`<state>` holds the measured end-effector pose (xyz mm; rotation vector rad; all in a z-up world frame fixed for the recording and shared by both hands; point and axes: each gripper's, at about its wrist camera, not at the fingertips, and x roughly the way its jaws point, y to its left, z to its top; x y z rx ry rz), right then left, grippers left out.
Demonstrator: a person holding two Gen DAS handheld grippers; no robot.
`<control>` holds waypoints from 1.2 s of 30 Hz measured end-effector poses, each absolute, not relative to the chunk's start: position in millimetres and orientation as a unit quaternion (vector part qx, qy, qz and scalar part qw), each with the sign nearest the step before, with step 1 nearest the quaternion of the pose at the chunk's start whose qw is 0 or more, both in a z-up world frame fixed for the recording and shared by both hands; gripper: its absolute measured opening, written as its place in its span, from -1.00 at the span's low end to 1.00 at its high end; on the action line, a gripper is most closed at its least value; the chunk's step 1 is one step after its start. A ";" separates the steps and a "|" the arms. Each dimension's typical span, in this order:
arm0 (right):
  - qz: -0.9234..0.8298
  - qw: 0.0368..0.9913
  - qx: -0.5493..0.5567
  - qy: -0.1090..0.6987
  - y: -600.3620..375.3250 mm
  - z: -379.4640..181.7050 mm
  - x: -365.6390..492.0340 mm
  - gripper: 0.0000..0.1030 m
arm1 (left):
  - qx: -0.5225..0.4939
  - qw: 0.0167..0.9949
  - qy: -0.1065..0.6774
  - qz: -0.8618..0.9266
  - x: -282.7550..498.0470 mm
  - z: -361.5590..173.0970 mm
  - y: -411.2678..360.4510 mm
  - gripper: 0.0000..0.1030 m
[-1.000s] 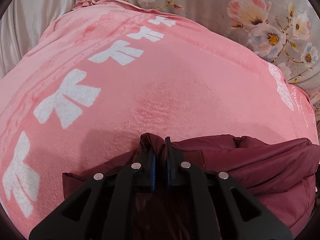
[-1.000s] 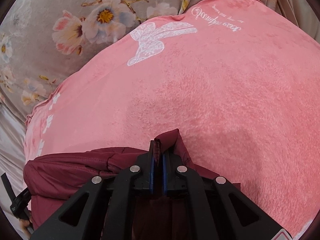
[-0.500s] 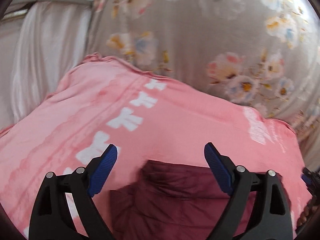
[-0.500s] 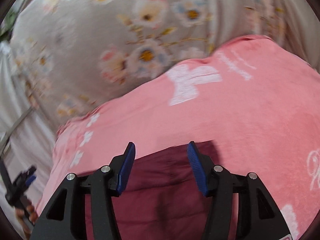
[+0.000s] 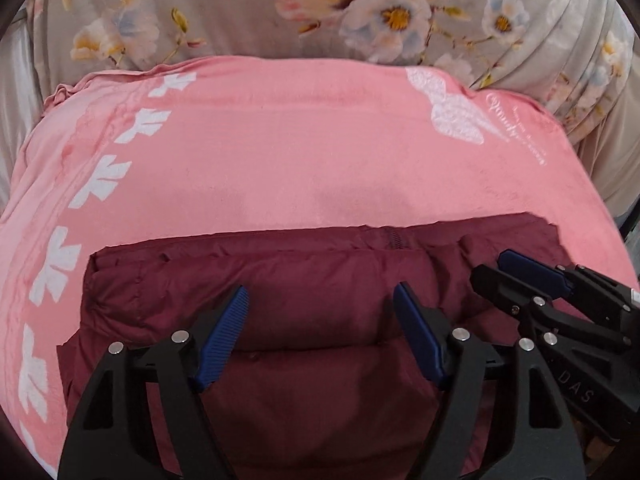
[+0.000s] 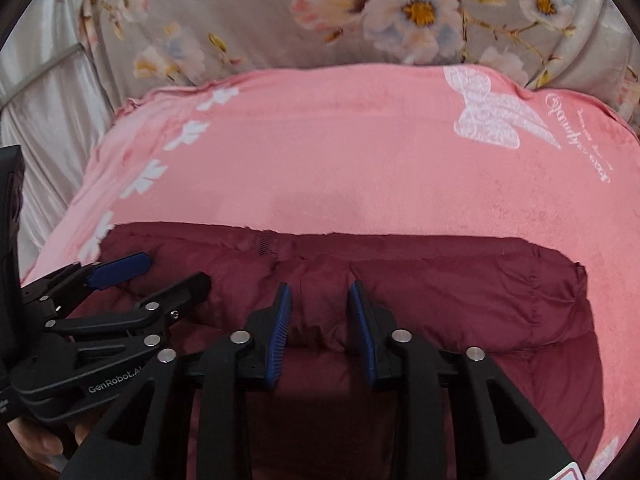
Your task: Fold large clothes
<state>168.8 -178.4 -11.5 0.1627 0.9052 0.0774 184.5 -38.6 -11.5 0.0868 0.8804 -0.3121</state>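
Observation:
A dark maroon padded jacket (image 5: 304,280) lies folded flat on a pink blanket (image 5: 280,152); it also shows in the right wrist view (image 6: 440,292). My left gripper (image 5: 320,320) is open and empty, hovering over the jacket's middle. My right gripper (image 6: 320,312) is open and empty above the jacket, its blue pads apart. The right gripper also shows in the left wrist view (image 5: 520,276), at the jacket's right side. The left gripper shows in the right wrist view (image 6: 140,276), at the jacket's left side.
The pink blanket (image 6: 320,152) has white bow prints and a white butterfly (image 6: 492,116). Behind it lies grey floral bedding (image 5: 360,8). White fabric (image 6: 44,120) hangs at the left.
Both grippers were shut on the jacket's edge one second ago. They have let go, opened, and pulled back above the folded jacket, which now lies flat.

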 end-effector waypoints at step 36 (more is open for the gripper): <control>0.080 0.896 0.058 0.432 -107.7 -10.9 176.5 -0.55 | -0.133 0.905 0.401 -0.054 146.8 8.5 142.9 0.62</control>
